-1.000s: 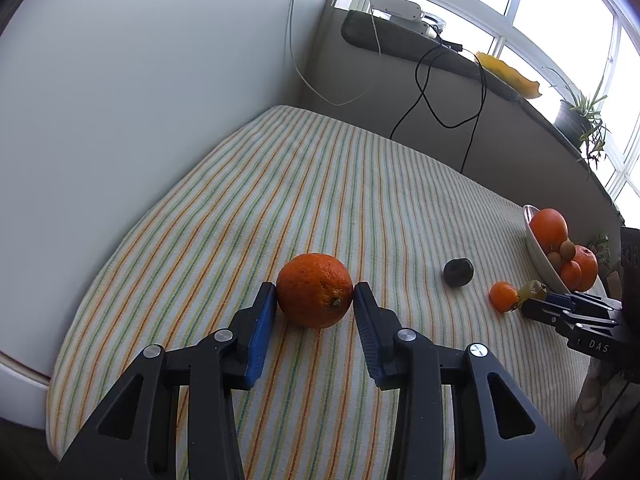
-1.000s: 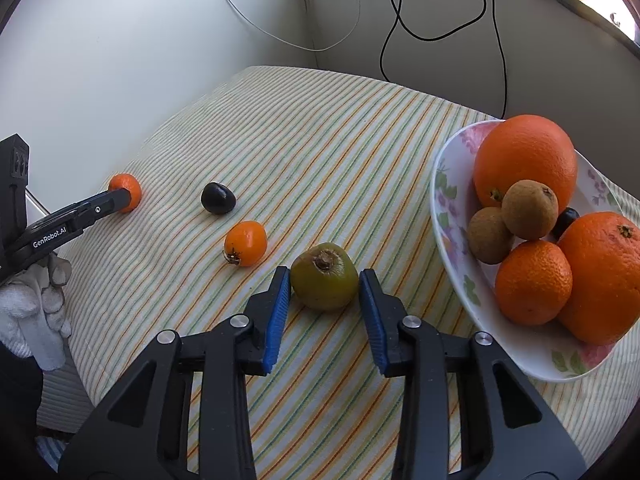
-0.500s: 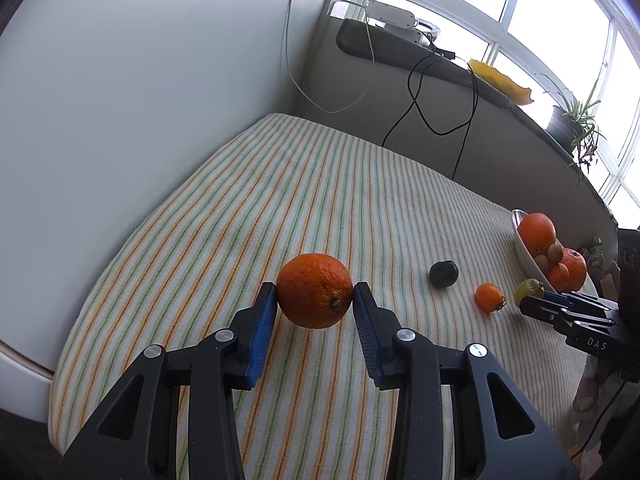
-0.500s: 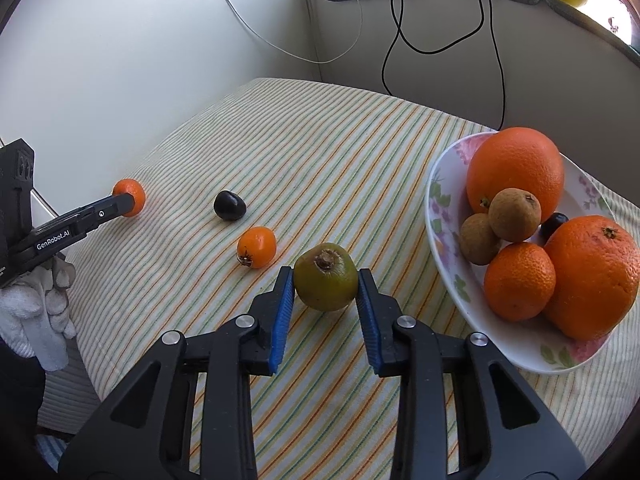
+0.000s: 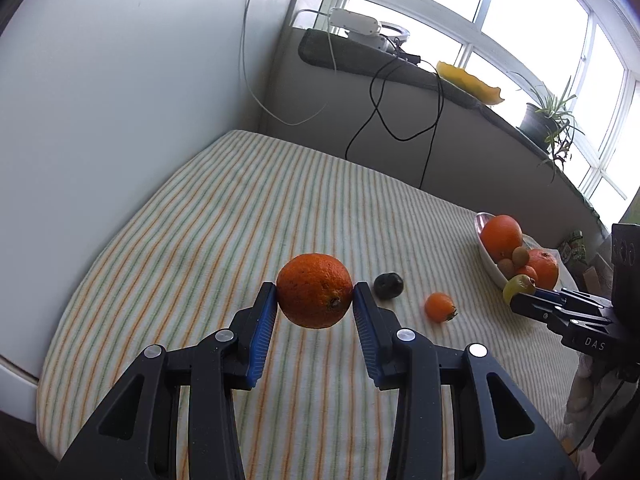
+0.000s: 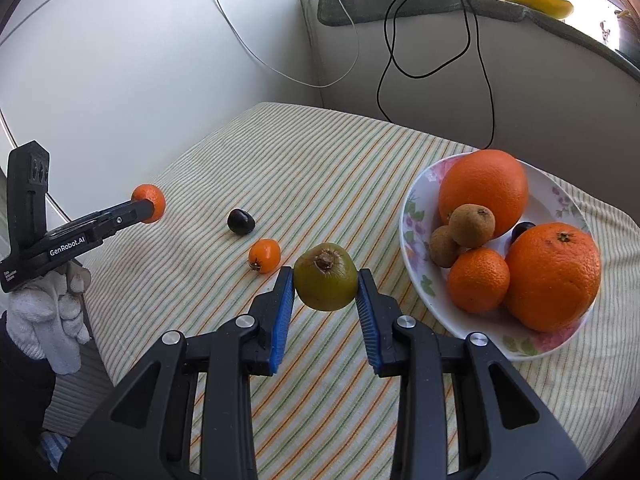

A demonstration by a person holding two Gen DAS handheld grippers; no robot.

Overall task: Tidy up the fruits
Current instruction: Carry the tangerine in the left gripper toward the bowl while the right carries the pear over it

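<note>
Fruit clamped in both claws, lifted off striped-cloth desk (image 6: pixel 320 160): left claw (image 5: pixel 315 300) grips round orange (image 5: pixel 315 295); right claw (image 6: pixel 325 284) grips green-brown fruit (image 6: pixel 326 276), floral white bowl (image 6: pixel 416 216) at 2 o'clock — prob. headed there.

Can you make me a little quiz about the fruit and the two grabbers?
1. True or false: the left gripper is shut on an orange.
2. What colour is the fruit that the right gripper holds?
A) green B) purple C) red
3. How many fruits lie loose on the striped cloth, outside the bowl?

Key:
1. True. Its pads press both sides of the orange.
2. A, green.
3. Two: the dark plum and the small orange fruit.
</note>
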